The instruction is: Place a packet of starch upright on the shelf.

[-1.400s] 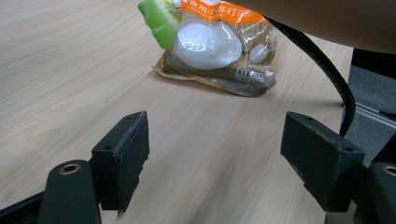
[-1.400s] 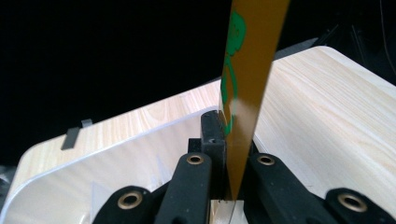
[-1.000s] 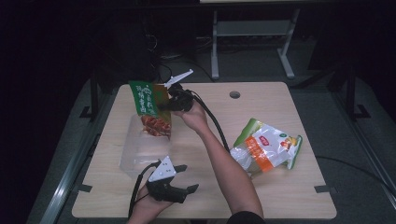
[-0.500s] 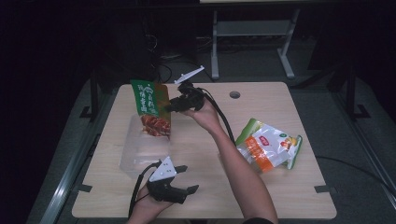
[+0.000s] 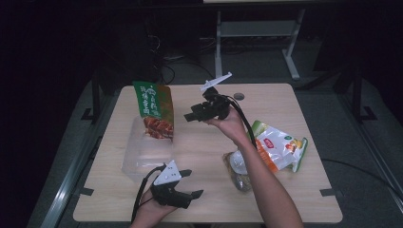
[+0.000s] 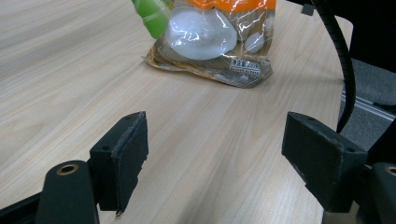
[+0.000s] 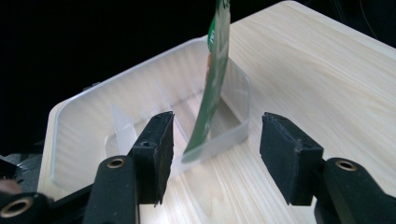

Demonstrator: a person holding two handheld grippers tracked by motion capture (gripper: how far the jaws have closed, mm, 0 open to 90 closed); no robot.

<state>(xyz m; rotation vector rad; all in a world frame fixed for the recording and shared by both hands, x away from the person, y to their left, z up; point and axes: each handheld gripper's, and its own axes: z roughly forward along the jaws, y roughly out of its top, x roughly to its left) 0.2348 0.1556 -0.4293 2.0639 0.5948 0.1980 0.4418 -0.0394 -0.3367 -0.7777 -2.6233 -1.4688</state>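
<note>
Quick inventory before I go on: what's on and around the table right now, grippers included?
green snack bag: 1, green and orange-brown, standing in the bin's far end
plastic bin: 1, clear, left part of the table
orange snack bag: 1, white, orange and green, lying flat at the right
table: 1, light wood, centre
white frame: 1, on the floor behind the table
left gripper: 1, black, near edge, open, nothing between the jaws
right gripper: 1, black, just right of the green bag, jaws just opened, nothing between them

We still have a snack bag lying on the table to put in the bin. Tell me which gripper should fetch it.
Probably the left gripper: its open jaws already face the orange-and-white bag. The right gripper, jaws just opened and empty, faces the green pouch in the clear bin.
</note>
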